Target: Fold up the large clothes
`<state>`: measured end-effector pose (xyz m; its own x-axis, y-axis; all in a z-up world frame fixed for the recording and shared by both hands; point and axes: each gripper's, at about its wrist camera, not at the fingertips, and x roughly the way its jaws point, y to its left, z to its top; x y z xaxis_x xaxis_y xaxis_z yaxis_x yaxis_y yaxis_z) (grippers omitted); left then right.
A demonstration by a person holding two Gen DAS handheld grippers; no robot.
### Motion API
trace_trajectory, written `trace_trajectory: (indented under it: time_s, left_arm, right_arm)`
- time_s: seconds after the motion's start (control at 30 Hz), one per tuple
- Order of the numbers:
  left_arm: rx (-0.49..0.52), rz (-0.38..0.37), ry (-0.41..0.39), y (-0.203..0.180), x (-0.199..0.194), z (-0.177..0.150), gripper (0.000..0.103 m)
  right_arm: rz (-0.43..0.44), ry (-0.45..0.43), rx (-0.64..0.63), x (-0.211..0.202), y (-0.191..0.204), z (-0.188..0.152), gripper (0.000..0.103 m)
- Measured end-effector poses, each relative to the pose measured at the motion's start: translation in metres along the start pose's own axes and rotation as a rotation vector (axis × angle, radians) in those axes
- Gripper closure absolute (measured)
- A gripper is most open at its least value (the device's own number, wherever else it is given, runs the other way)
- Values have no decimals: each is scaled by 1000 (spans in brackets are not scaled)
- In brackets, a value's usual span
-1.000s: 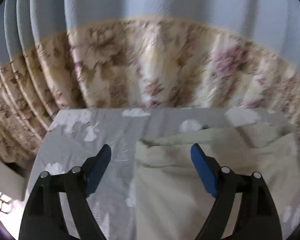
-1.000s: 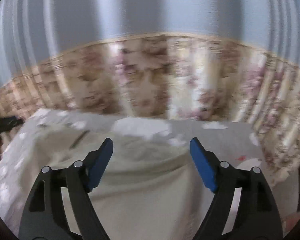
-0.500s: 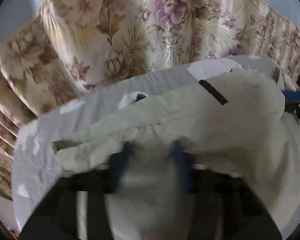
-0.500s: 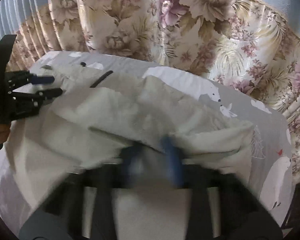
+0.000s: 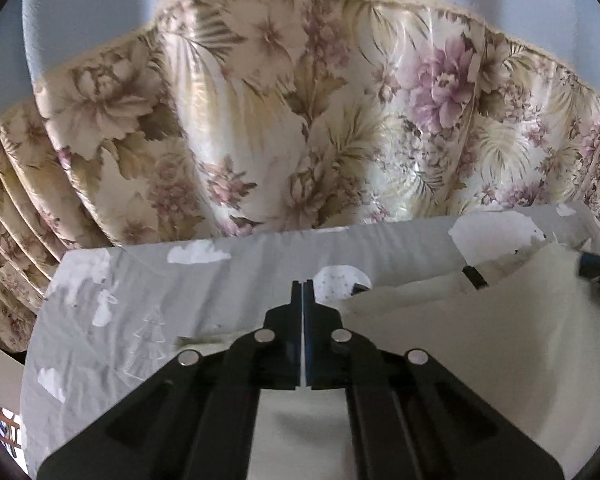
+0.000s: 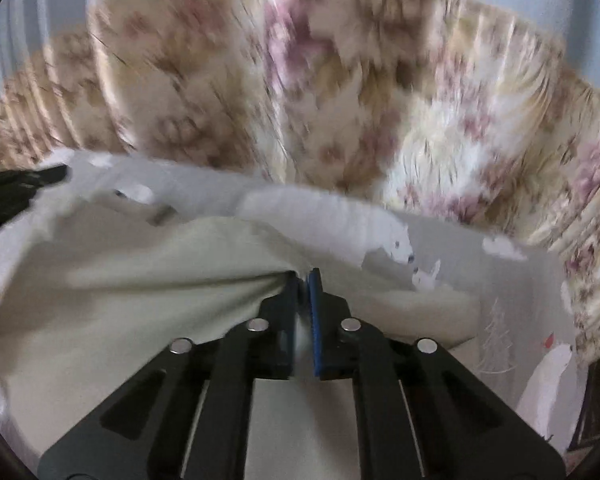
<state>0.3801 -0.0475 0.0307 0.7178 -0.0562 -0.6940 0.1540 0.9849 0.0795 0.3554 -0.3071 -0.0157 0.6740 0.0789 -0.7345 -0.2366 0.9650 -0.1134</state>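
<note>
Cloth pinched on both sides: my right gripper (image 6: pixel 303 280) was clamped on the cream garment (image 6: pixel 132 304), its edge bunched between the pads. My left gripper (image 5: pixel 302 292) was closed, apparently on a thin layer of it. To fold well, I judged both hands should travel level, keeping the edge taut. It lay on a grey polar-bear bedsheet (image 5: pixel 228 280) before floral curtains (image 5: pixel 300 120).
</note>
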Motion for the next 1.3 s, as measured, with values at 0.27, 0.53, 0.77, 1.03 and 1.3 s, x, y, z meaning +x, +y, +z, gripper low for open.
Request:
trace_trajectory:
  time_s: [0.27,0.53,0.77,1.03,1.3]
  left_arm:
    - [47,-108,24,-20,-30,-34,97]
    - [57,-182,-33,-58,-101,-80,47]
    - [160,-52,-13,-83,-76,-111,43]
    - [83,15,76,-57,-19,-67,34]
    - [54,79,45,-50,18,-42,17]
  right_arm:
    - [-29,-30,140,-8,-27,-12,36]
    - [121,-137,108,-117,25,-75,11]
    - [51,-18,41,-83,61,-105,8]
    - [-16,14,85,-33,48,-50,3]
    - [-52,15,82,22,37,-17,3]
